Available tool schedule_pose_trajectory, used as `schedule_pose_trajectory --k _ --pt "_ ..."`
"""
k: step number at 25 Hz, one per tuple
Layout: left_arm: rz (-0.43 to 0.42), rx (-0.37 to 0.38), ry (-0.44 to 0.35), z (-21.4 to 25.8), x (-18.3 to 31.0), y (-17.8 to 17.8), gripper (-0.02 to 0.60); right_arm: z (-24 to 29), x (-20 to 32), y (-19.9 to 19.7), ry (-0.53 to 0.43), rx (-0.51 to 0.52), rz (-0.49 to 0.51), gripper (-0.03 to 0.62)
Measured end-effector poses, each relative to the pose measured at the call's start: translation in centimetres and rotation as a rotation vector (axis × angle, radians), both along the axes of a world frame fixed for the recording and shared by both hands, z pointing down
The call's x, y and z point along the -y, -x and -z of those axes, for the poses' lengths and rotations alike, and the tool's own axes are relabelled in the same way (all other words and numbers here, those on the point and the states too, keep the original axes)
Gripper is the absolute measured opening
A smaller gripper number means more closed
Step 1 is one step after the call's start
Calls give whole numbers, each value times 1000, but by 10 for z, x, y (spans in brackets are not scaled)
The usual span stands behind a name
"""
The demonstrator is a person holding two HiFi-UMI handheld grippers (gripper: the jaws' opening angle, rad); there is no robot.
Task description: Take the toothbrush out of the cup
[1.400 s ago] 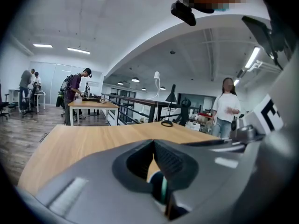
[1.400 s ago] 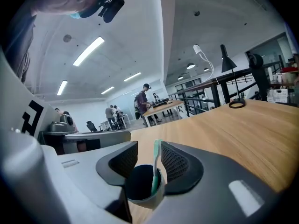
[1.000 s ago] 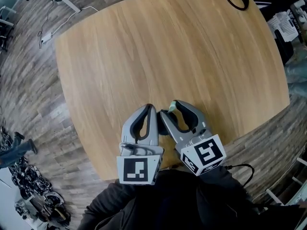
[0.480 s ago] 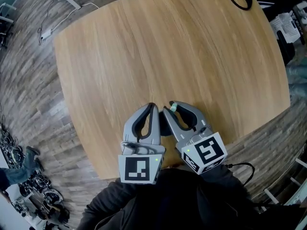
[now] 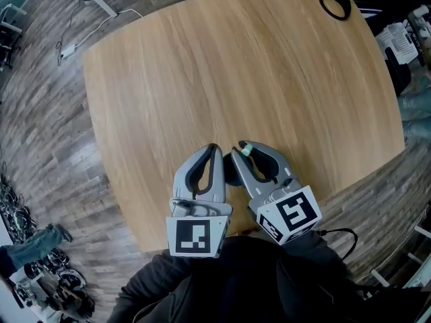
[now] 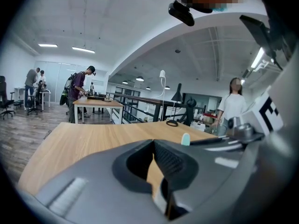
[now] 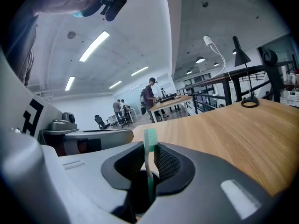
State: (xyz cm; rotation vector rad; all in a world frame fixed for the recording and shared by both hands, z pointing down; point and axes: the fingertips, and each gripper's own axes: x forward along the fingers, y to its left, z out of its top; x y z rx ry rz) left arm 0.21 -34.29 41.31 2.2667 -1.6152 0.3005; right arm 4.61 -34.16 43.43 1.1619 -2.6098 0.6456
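No words, brands or numbers can be read anywhere. The left marker cube (image 5: 195, 237) and the right marker cube (image 5: 288, 215) carry only black-and-white square patterns, probably not lettering.

At lower centre we hold both grippers side by side over the wooden worktop (image 5: 202, 66). The left gripper (image 5: 213, 148) has its jaws together. The right gripper (image 5: 241, 148) is closing its jaws, with the pale green head of the toothbrush (image 5: 246, 151) between them. A black ring (image 5: 324, 7) lies at upper right.
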Motion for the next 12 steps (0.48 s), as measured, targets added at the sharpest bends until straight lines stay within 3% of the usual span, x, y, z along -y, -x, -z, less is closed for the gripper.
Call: schedule_pose_trajectory --k 12 --pt "-32 -15 -115 46 -32 16 9 52 -27 16 -118 1 -38 60"
